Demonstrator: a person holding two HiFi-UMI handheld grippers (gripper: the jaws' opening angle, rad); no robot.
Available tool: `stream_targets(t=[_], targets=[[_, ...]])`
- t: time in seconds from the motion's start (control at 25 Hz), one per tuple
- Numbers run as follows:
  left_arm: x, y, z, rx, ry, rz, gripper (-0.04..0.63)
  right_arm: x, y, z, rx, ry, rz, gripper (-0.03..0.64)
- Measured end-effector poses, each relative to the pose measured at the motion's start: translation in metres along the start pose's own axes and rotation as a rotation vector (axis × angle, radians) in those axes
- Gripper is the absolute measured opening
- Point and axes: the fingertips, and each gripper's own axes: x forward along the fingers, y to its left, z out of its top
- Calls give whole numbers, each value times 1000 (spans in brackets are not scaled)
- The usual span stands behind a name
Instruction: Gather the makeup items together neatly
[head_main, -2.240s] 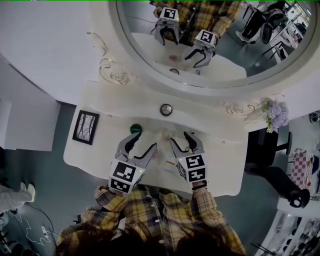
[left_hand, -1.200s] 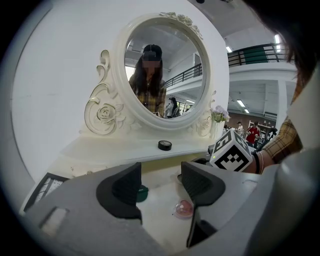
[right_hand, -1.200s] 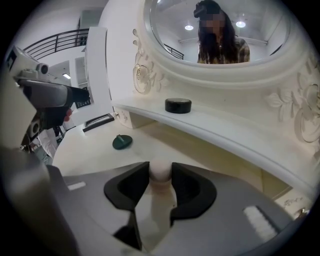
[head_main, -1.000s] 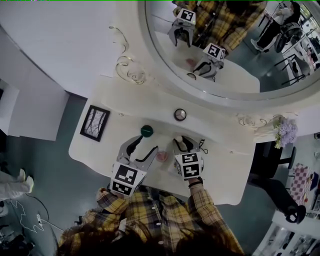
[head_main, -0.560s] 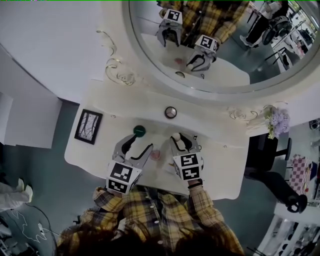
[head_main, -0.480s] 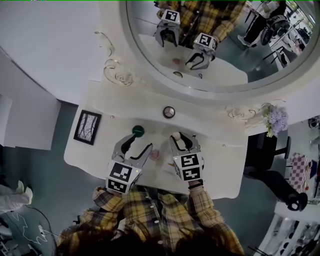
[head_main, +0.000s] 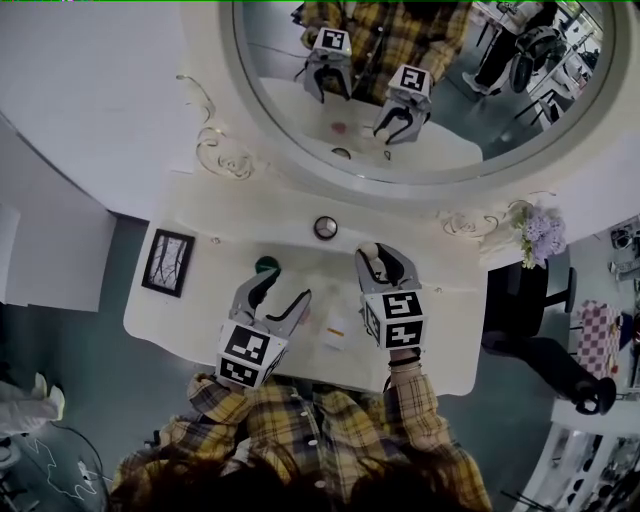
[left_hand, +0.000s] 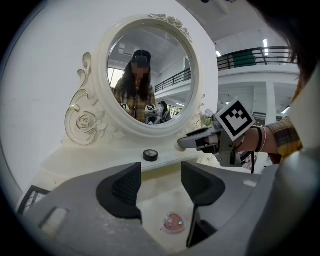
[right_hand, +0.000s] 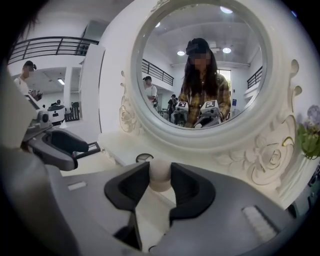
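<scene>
**Sponge aloft, drop spot not yet reached**

Head view: the right gripper (head_main: 388, 260) is clenched on a pale rounded sponge (head_main: 368, 250). It holds the sponge above the back half of the white dressing table (head_main: 440, 340), near the raised rear ledge where a round dark compact (head_main: 325, 227) sits. The left gripper (head_main: 287, 290) hangs over the front-left part of the surface with its jaws parted. A green-lidded pot (head_main: 265, 265) lies just beyond its tips. A picture frame (head_main: 168, 262) stands by the left edge and flowers (head_main: 535, 232) by the back right corner. The right half of the surface is bare.

Left gripper view: the jaws stand released with nothing between them. A pink heart-shaped compact (left_hand: 173, 223) lies on the surface below them, towards the front edge.

Right gripper view: both pads press the sponge's sides. The ledge and round compact are just ahead, with the mirror frame (right_hand: 260, 150) behind.

This looks like the carrying step. The next move probably calls for lowering the sponge beside the heart compact and the green pot. The grip should be let go only once the sponge rests, since a rounded thing may roll. There is open room to the right. The ledge lip and the left gripper are the obstacles to clear.
</scene>
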Motion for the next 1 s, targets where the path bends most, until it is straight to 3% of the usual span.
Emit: stream_targets(t=[0.4, 1.0], targets=[[10, -1, 1, -4, 2, 6, 241, 33, -29, -6, 23, 62, -17, 133], [13, 3, -4, -19, 23, 15, 241, 48, -30, -24, 72, 114, -9, 147]])
